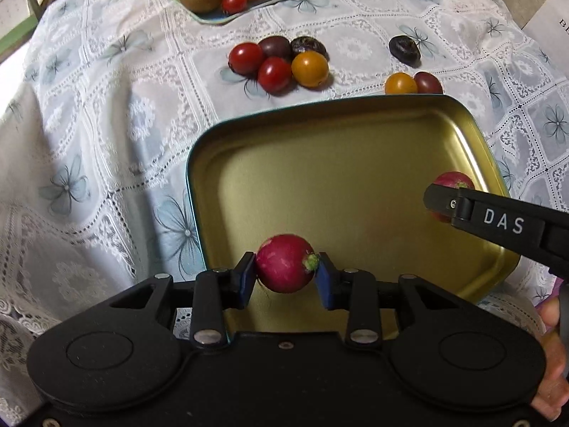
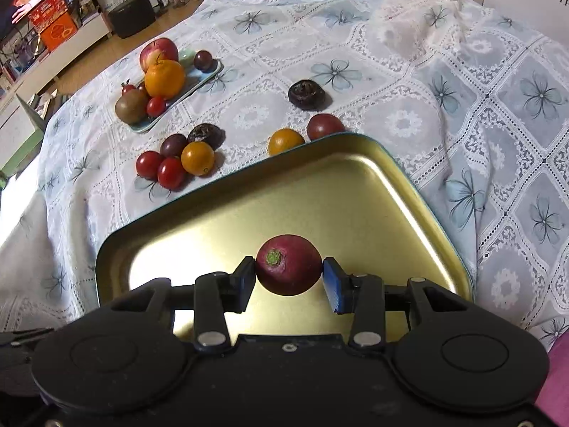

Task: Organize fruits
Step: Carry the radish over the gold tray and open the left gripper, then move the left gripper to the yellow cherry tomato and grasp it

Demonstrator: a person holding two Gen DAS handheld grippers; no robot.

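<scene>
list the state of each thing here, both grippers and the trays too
left gripper: shut on a radish, over the gold tray
right gripper: shut on a second radish, over the same tray
gold tray: nothing lying in it
blue tray: full of fruit
loose tomatoes: on the tablecloth

Soft indoor light, fairly bright; sharp focus mid-frame. Glare streaks the gold tray along its right wall and near-left corner. Fruit cast short soft shadows. Fisheye bends edges, corners darken
</scene>
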